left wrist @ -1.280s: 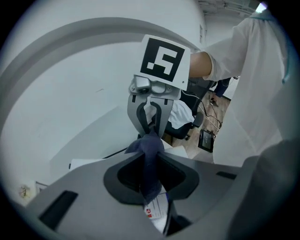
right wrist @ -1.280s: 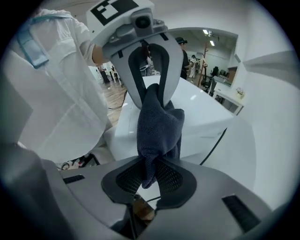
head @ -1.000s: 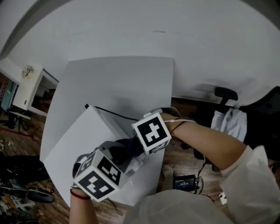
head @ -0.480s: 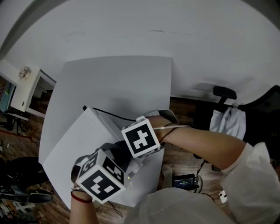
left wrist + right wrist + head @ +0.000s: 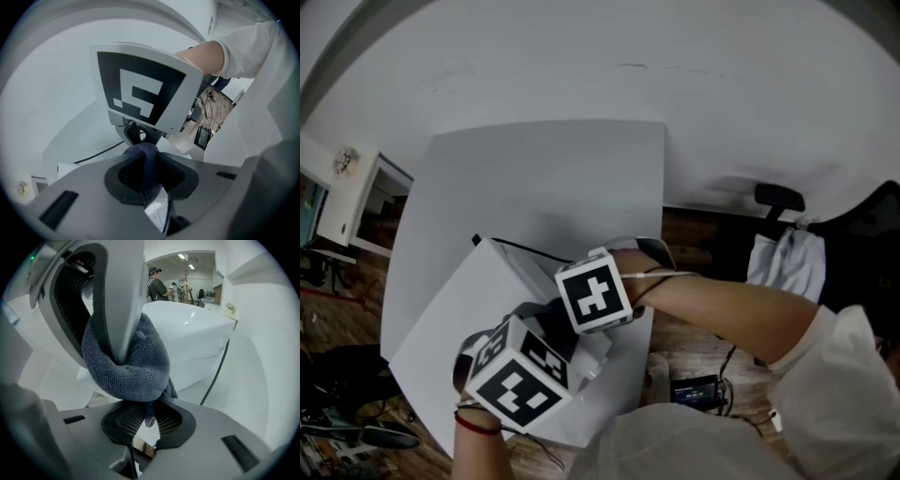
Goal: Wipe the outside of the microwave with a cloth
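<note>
Cloth point(image 5: 131, 366), dark blue, pinched in right tongs point(image 5: 144, 417), left tongs point(image 5: 143, 161) just closing on it, over microwave point(image 5: 441, 323)

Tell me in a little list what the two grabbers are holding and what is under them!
cloth: dark blue, bunched up between both grippers
left gripper: jaws have just been closing, pinched on the cloth
right gripper: pinched on a hanging end of the cloth
microwave: white, below the grippers
table: white, under the microwave
</note>
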The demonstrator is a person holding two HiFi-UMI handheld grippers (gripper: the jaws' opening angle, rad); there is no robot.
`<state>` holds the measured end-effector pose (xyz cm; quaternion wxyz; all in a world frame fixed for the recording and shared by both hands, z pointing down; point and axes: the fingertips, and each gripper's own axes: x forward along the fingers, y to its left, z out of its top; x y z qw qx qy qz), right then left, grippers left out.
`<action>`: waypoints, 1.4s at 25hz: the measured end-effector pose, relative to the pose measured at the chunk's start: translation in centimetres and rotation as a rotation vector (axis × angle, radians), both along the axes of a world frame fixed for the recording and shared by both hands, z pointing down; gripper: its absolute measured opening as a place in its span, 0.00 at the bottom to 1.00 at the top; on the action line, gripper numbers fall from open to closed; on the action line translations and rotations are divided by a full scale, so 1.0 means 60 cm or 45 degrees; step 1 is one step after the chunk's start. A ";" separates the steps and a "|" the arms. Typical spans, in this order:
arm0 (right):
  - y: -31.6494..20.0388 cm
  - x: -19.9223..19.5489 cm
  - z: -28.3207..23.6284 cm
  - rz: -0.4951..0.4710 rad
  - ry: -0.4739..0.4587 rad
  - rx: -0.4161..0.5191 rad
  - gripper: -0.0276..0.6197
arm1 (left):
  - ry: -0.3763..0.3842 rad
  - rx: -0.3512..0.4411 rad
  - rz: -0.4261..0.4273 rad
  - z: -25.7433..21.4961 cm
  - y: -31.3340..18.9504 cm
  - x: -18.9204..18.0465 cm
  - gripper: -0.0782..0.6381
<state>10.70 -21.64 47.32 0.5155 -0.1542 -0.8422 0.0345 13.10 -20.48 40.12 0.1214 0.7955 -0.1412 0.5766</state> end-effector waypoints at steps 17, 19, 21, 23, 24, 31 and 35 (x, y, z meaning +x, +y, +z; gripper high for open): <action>-0.111 -0.041 0.025 0.121 -0.015 0.038 0.15 | 0.017 0.043 -0.076 0.016 -0.088 -0.034 0.19; -0.122 -0.049 0.026 0.130 -0.025 0.041 0.15 | 0.003 0.060 -0.084 0.014 -0.101 -0.043 0.19; -0.134 -0.058 0.025 0.143 -0.040 0.050 0.15 | -0.011 0.075 -0.089 0.013 -0.113 -0.051 0.19; -0.150 -0.067 0.024 0.150 -0.052 0.064 0.15 | -0.031 0.088 -0.098 0.013 -0.126 -0.060 0.19; -0.158 -0.071 0.024 0.152 -0.057 0.070 0.15 | -0.043 0.096 -0.103 0.013 -0.134 -0.064 0.19; -0.220 -0.104 0.017 0.204 -0.108 0.092 0.15 | -0.112 0.153 -0.140 0.011 -0.188 -0.098 0.19; -0.247 -0.120 0.012 0.211 -0.135 0.144 0.15 | -0.133 0.180 -0.167 0.009 -0.209 -0.110 0.19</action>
